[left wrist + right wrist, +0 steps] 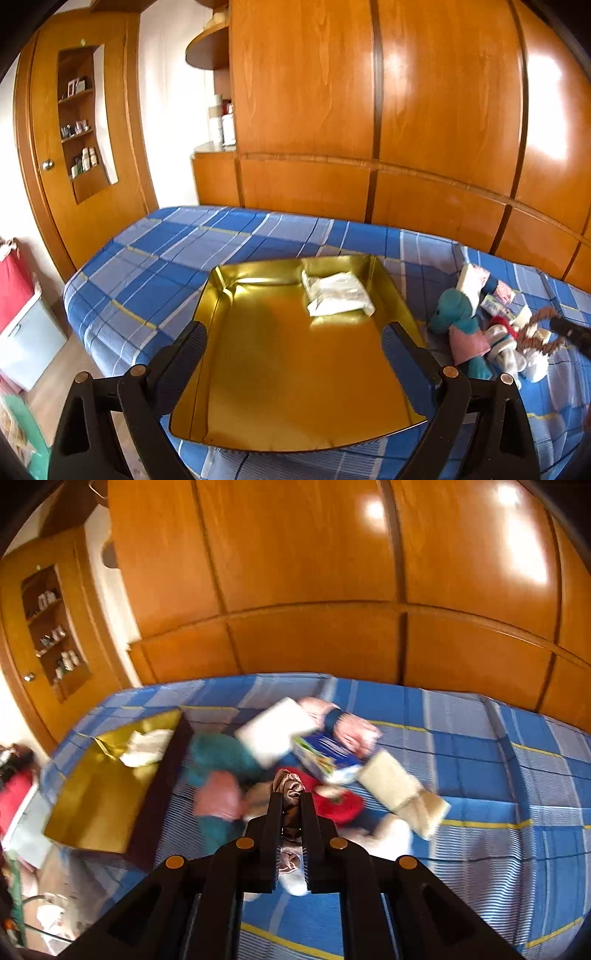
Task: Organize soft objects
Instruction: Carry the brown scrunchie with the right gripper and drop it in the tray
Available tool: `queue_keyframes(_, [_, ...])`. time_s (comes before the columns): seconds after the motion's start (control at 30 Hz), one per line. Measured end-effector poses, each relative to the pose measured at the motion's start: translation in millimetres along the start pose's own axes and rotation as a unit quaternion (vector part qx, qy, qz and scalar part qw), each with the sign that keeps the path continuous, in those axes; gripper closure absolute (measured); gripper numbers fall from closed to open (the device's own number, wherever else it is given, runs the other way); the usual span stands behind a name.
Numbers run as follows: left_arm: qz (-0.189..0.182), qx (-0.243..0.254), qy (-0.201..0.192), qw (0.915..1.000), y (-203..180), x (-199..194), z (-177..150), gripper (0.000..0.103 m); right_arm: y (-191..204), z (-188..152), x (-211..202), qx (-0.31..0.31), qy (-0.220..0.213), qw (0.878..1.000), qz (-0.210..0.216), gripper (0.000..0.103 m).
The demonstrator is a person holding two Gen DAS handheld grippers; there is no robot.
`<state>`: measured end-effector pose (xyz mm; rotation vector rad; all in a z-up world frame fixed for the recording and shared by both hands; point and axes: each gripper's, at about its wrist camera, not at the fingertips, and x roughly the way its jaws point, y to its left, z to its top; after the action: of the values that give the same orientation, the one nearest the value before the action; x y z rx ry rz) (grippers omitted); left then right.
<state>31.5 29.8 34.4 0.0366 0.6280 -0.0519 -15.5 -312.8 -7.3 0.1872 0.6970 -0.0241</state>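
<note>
Item: your left gripper (pixel 295 339) hangs wide and unladen over the gold tin (pixel 221 295), already housing one white packet (pixel 336 293), while your right gripper (pixel 290 801) pinches the rag doll's brown hair (pixel 290 784) for lifting binward.

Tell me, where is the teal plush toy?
The teal toy lies on the bed, right of the gold box in the left wrist view, beside the doll.
</note>
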Motion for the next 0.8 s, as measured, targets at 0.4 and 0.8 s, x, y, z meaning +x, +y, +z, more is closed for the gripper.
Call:
queue_keyframes(0.4, [0.012,-0.046,0.026,0.9985,40,12,-13,0.007,135,35,50,-0.066,0.048,0.982,0.172,0.095])
queue_keyframes(0.8, [0.004,-0.060,0.045,0.9972,53,24,-22,0.007,197,30,164,-0.129,0.153,0.975,0.100,0.074])
